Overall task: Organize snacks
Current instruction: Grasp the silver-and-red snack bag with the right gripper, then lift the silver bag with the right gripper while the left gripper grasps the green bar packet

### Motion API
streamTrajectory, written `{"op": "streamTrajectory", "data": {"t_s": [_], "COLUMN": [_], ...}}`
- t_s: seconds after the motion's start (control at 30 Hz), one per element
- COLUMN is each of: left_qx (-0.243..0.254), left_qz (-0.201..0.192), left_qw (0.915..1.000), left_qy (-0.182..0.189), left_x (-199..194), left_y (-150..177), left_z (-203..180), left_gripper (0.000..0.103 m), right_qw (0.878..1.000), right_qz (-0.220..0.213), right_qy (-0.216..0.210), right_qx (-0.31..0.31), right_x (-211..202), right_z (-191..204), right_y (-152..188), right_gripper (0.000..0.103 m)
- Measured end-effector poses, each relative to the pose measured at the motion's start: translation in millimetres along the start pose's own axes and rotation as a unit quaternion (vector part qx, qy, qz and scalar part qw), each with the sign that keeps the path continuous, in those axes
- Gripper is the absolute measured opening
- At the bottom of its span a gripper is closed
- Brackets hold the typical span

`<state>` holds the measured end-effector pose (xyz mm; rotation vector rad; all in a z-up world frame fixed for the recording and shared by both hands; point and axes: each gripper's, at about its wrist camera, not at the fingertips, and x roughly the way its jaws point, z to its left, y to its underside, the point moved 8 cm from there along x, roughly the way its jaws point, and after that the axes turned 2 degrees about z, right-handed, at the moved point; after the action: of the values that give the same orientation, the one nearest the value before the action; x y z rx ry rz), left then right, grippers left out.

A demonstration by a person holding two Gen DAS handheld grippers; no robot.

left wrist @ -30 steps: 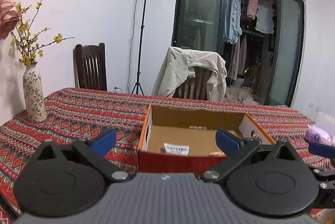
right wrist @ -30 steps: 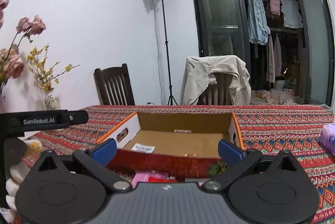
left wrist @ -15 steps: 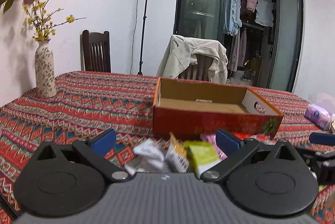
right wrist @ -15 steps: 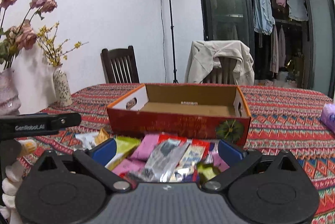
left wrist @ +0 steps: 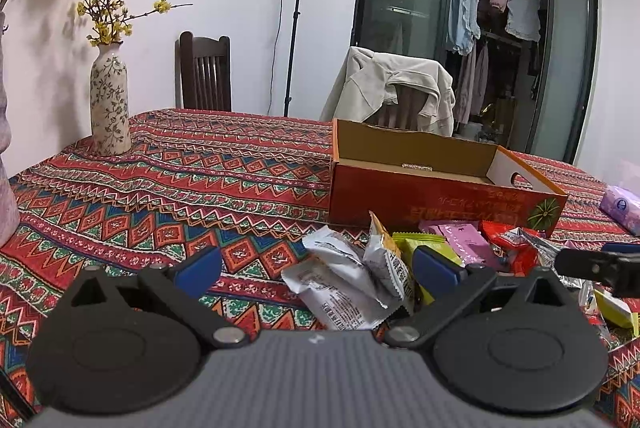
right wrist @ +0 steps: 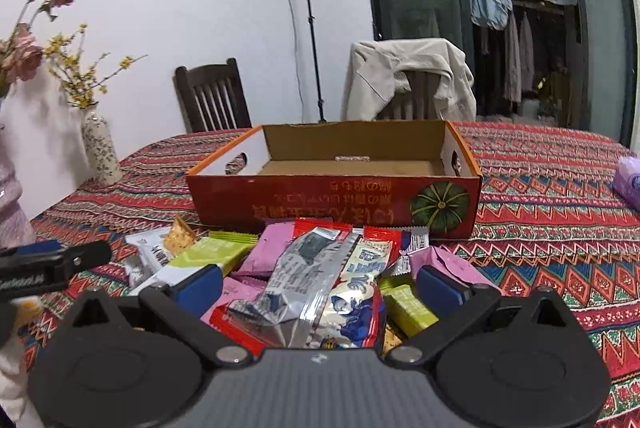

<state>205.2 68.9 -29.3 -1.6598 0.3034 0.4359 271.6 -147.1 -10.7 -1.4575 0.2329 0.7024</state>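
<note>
Both hand-held grippers, left (left wrist: pixel 316 266) and right (right wrist: pixel 318 282), hang spread and empty over the heap of snack packets (right wrist: pixel 316 268) on the surface, just before the cardboard box (right wrist: pixel 334 180). Judged step: choosing a first packet. Next: close on one and carry it in. The box looks almost bare.

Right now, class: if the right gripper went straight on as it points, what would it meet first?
Most likely the silver snack packet lying between the open right gripper fingers, atop the snack pile; the cardboard box stands behind.
</note>
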Motion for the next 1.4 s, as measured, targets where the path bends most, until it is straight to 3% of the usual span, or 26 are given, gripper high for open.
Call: {"op": "streamTrajectory", "data": {"t_s": [0.4, 0.47, 0.63, 1.03, 1.23, 1.4], "left_qx": [-0.001, 0.000, 0.006, 0.030, 0.055, 0.077], "left_qz": [0.010, 0.011, 0.014, 0.021, 0.028, 0.036], "left_qw": [0.9999, 0.9999, 0.9998, 0.9988, 0.9978, 0.9962], "left_qy": [0.009, 0.011, 0.015, 0.032, 0.024, 0.019], "left_x": [2.9, 3.2, 4.1, 9.8, 19.0, 27.2], "left_y": [4.8, 5.1, 6.0, 2.5, 2.1, 5.4], "left_z": [-2.7, -4.8, -13.9, -49.5, -74.4, -92.5], "left_gripper": [0.103, 0.103, 0.103, 0.103, 0.103, 0.094], "right_qw": [0.999, 0.999, 0.999, 0.999, 0.998, 0.998], "right_qz": [0.043, 0.046, 0.036, -0.032, -0.056, -0.065], "right_qy": [0.011, 0.017, 0.014, 0.007, 0.009, 0.009], "right_qx": [0.019, 0.017, 0.015, 0.012, 0.012, 0.007], "right_x": [36.6, 39.1, 35.4, 8.6, -4.8, -10.5], "right_z": [-0.3, -0.9, -2.3, -9.9, -21.1, -25.2], "right_y": [1.4, 3.2, 4.9, -3.4, -4.8, -2.9], "right_gripper": [0.083, 0.066, 0.059, 0.058, 0.058, 0.058]}}
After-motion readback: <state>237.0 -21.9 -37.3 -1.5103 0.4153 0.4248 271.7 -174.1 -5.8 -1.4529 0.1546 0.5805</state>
